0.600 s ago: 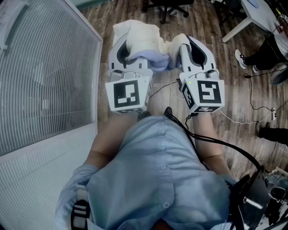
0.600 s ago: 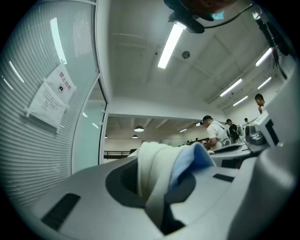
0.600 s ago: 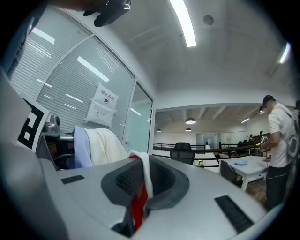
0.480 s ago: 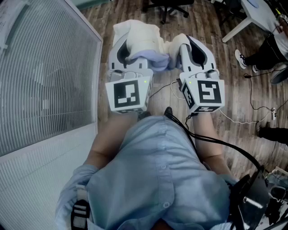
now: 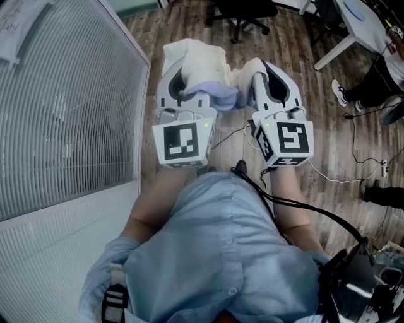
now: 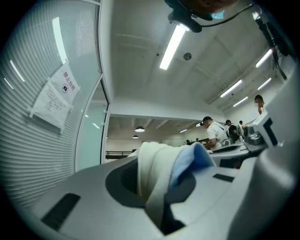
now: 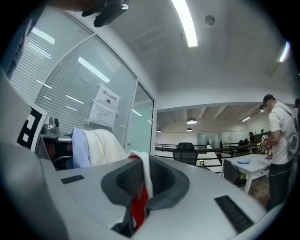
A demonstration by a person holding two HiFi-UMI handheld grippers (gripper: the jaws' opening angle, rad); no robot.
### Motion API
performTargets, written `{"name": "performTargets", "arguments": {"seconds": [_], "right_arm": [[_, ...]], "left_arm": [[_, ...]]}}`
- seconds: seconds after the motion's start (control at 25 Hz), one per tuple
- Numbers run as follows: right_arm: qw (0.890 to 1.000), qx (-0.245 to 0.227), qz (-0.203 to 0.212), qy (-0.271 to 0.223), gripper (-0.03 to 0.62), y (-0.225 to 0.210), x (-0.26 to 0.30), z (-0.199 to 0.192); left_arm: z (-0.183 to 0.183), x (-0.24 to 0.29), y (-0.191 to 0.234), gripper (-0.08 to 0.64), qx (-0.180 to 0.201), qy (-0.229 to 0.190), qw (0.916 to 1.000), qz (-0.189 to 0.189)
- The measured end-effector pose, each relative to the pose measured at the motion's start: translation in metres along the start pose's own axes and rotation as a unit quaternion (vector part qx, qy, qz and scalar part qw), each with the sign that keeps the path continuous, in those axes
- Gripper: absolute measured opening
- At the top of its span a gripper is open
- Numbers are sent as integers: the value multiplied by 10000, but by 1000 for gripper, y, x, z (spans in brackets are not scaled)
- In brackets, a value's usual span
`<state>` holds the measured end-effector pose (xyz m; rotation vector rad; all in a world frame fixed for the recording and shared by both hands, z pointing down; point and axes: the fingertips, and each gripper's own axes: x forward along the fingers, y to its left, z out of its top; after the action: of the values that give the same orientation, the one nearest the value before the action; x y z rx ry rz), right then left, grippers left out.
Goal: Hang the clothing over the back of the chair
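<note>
Currently, the left gripper (image 5: 188,79) and the right gripper (image 5: 262,72) sit side by side in front of the person, above the wooden floor (image 5: 353,126). The left jaws are clamped on a bunched fold of the cream garment (image 5: 196,55) and its pale blue lining. The right jaws are clamped on a cream edge with red showing. The garment spans both grippers at their far ends. An office chair (image 5: 243,11) stands farther off.

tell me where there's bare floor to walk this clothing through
Bare wood plank floor lies ahead, between the black swivel chair and the white table leg. Crowded right: loose floor cables and a bystander's shoes. The slatted glass partition walls the left.
</note>
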<state>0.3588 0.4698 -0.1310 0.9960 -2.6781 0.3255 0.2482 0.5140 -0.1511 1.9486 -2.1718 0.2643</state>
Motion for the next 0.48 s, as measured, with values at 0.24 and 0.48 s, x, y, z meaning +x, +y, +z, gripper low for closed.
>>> {"name": "performTargets", "arguments": {"seconds": [0.24,0.48], "right_arm": [[9999,134,3,106,25,32,31,-14],[9999,71,110,109,25,41,59,-21]], "left_arm": [[-18,-5,49,41,-173,-60,9997,140],[-33,11,75,41,-118,-2,9997,210]]}}
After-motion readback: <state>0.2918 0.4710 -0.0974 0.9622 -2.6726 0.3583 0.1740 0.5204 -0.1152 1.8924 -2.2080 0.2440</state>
